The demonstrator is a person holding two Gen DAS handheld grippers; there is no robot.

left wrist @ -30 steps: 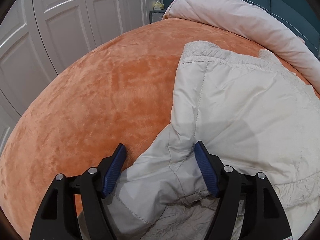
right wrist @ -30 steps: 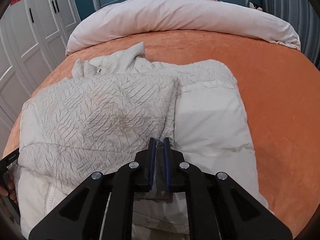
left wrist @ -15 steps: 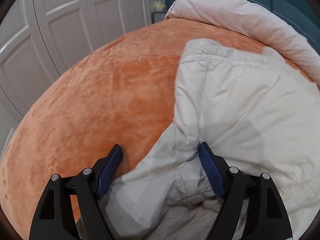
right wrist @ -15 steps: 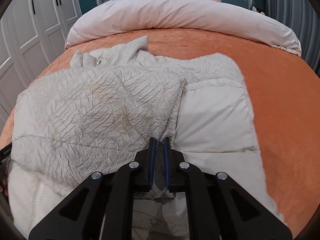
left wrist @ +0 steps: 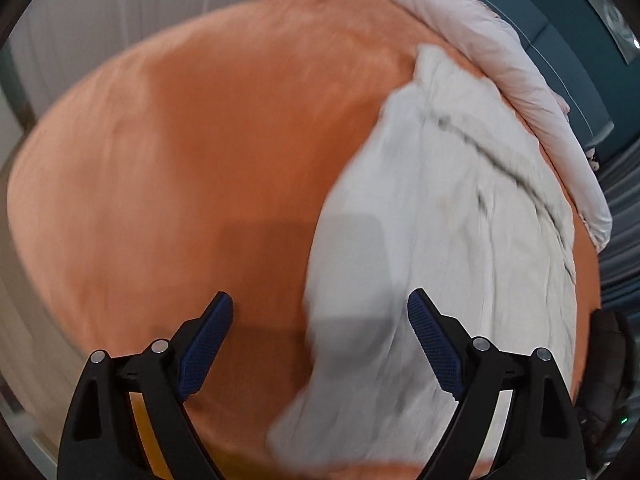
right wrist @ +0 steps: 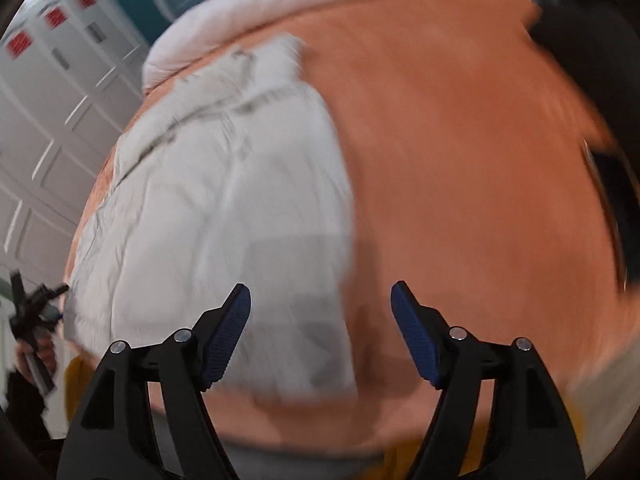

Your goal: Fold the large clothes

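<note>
Both views are blurred. In the left wrist view we see the left gripper at the bottom of the frame, jaws wide apart and just been opening further; nothing is clamped, only the near edge of the white padded jacket shows between the blue pads, below them, not touched. The jacket lies folded on the orange bedspread, filling the right half of this frame, with a pale rolled duvet along the upper right.

In the right wrist view our right gripper has its jaws spread too, having just opened; they grip nothing. The jacket sits left of centre here, its right edge running down between the pads. The orange bedspread fills the right side. White wardrobe doors stand at upper left. At the left edge we make out the other gripper in a hand.
</note>
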